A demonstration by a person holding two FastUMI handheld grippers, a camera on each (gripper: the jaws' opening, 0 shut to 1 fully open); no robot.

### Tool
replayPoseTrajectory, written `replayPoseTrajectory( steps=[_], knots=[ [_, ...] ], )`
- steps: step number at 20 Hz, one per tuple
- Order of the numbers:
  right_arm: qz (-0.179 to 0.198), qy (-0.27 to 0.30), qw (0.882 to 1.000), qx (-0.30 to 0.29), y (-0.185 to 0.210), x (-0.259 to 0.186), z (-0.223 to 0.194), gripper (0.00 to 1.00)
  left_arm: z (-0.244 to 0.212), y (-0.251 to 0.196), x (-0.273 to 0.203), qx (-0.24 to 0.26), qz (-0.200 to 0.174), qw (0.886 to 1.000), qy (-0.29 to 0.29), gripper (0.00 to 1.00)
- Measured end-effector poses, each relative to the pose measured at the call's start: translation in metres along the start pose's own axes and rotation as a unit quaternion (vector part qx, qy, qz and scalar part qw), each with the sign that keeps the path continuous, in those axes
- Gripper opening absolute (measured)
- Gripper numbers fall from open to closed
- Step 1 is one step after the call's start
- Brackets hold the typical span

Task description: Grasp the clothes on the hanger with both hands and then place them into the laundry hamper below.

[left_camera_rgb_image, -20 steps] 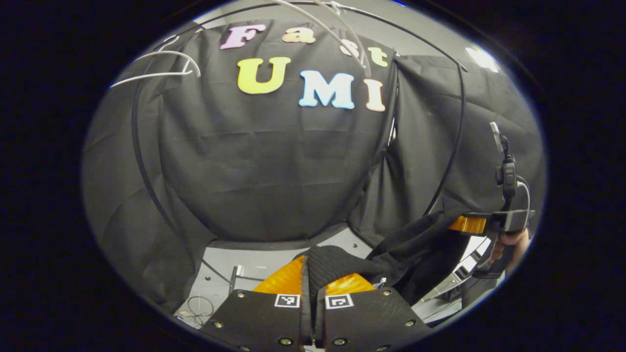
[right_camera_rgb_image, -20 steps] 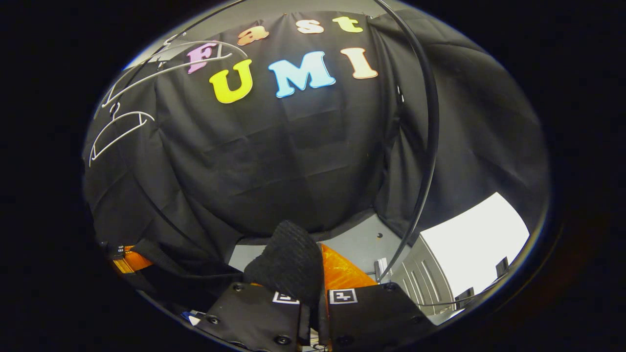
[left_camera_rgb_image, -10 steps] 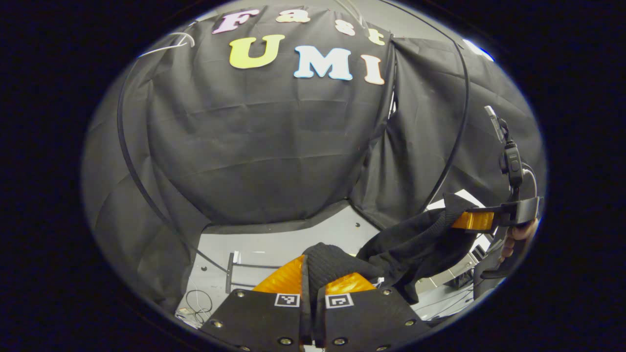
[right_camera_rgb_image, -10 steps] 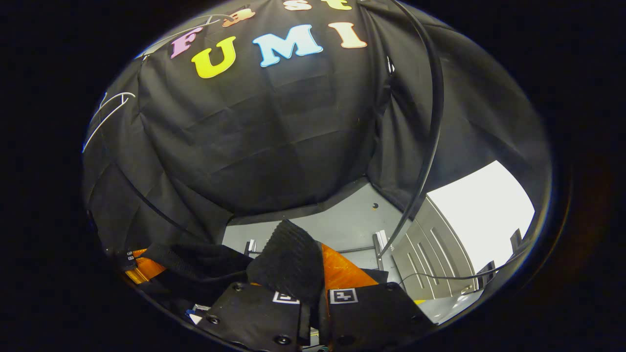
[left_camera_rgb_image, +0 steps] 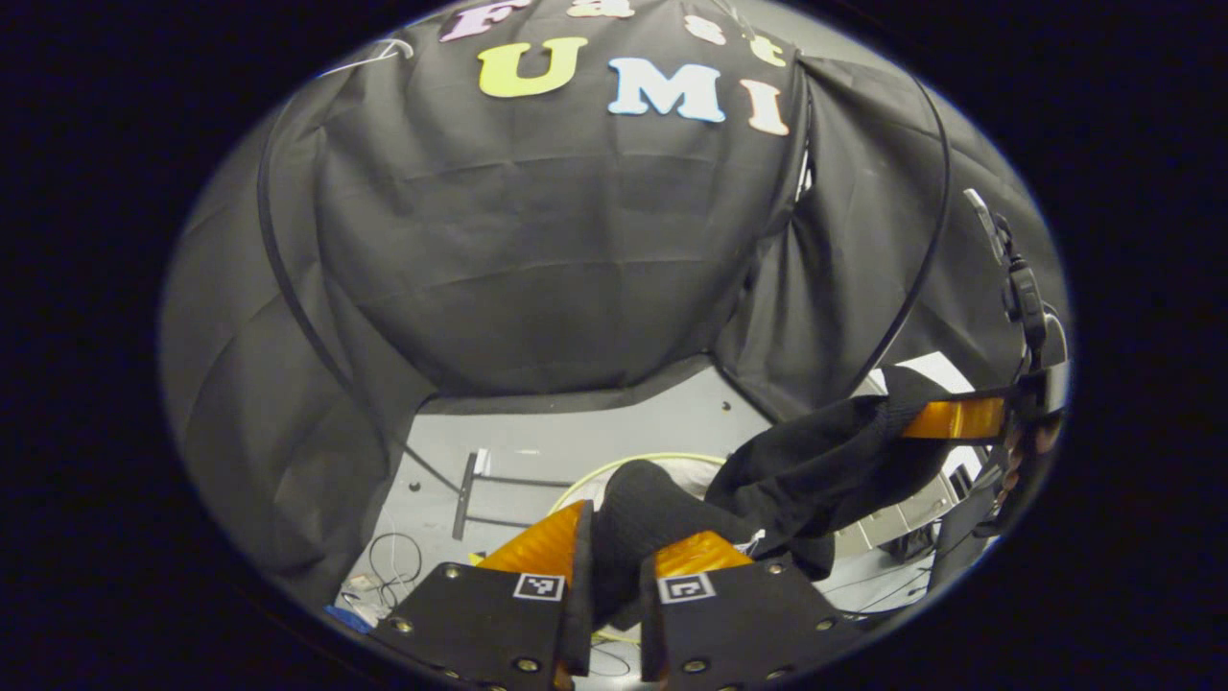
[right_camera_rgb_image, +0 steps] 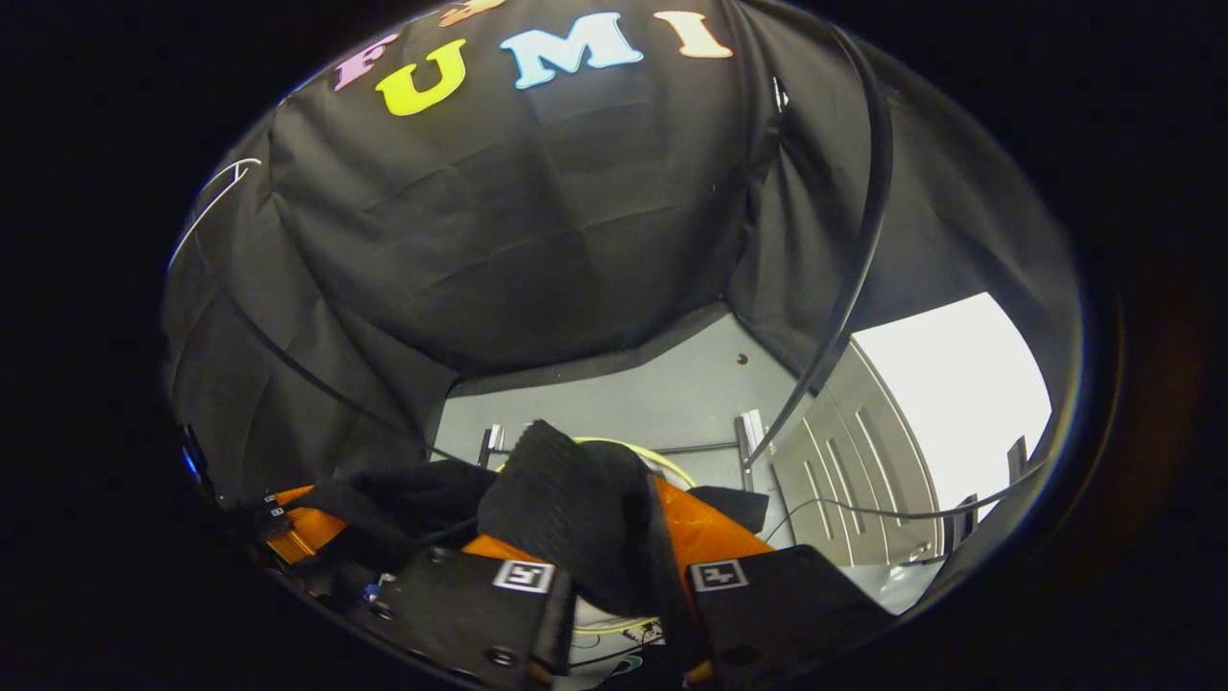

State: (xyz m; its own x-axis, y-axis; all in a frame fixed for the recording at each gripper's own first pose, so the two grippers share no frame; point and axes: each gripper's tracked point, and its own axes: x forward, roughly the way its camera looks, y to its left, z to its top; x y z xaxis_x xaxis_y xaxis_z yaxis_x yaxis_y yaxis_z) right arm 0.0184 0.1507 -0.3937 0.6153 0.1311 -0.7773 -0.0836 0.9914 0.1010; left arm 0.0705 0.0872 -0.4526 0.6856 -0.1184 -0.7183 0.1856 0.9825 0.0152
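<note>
A black knit garment [left_camera_rgb_image: 815, 470] hangs stretched between my two grippers, low over the laundry hamper. In the left gripper view, my left gripper [left_camera_rgb_image: 628, 528] is shut on one bunched end of it. The right gripper [left_camera_rgb_image: 935, 419], with a hand behind it, holds the other end at the far right. In the right gripper view, my right gripper [right_camera_rgb_image: 595, 518] grips a thick fold of the garment [right_camera_rgb_image: 566, 499], and the left gripper [right_camera_rgb_image: 307, 528] shows low at the left. The hamper's yellow-green rim [left_camera_rgb_image: 624, 459] [right_camera_rgb_image: 662, 453] curves just beyond the cloth, its inside mostly hidden.
A bare white hanger [left_camera_rgb_image: 369, 58] [right_camera_rgb_image: 211, 197] hangs high at the left. Black curved booth poles [left_camera_rgb_image: 288, 288] [right_camera_rgb_image: 854, 259] run down both sides. Grey floor [left_camera_rgb_image: 576, 432] with a metal stand and loose cables lies below. A pale cabinet [right_camera_rgb_image: 844, 461] stands at the right.
Both grippers have come down with the garment; the hangers slid up and away, and the hamper's rim has come into sight. The fingers of both now stand a little wider around the cloth.
</note>
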Motion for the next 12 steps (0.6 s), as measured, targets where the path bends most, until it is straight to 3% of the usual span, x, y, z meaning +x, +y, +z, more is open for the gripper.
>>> replayPoseTrajectory(
  steps=[1,2,4,5,6,7,8,12],
  knots=[
    [0.004,0.005,1.0,-0.003,0.001,-0.004,-0.002,0.53,-0.006,0.001,-0.005,-0.004,0.005,1.0,0.003,0.22],
    [0.009,0.008,1.0,-0.003,0.003,-0.008,-0.005,0.57,-0.011,0.001,-0.008,-0.007,0.007,1.0,0.007,0.33],
    [0.014,0.014,1.0,-0.003,0.002,-0.019,-0.007,0.79,-0.011,0.005,-0.02,-0.013,0.014,1.0,-0.002,0.53],
    [0.017,0.015,1.0,-0.005,0.0,-0.024,-0.006,0.92,-0.009,0.007,-0.025,-0.016,0.02,1.0,-0.007,0.53],
    [0.018,0.014,1.0,-0.01,-0.004,-0.031,-0.003,0.99,-0.007,0.009,-0.03,-0.017,0.028,0.999,-0.01,0.68],
    [0.015,0.008,1.0,-0.017,-0.009,-0.038,0.003,0.94,-0.004,0.012,-0.037,-0.019,0.04,0.999,-0.014,0.83],
    [0.011,-0.002,1.0,-0.025,-0.015,-0.047,0.009,0.99,0.004,0.014,-0.044,-0.022,0.051,0.998,-0.019,0.98],
    [-0.005,-0.055,0.998,-0.031,-0.05,-0.089,0.046,0.99,0.055,-0.008,-0.09,-0.027,0.064,0.996,-0.061,0.97]
  ],
)
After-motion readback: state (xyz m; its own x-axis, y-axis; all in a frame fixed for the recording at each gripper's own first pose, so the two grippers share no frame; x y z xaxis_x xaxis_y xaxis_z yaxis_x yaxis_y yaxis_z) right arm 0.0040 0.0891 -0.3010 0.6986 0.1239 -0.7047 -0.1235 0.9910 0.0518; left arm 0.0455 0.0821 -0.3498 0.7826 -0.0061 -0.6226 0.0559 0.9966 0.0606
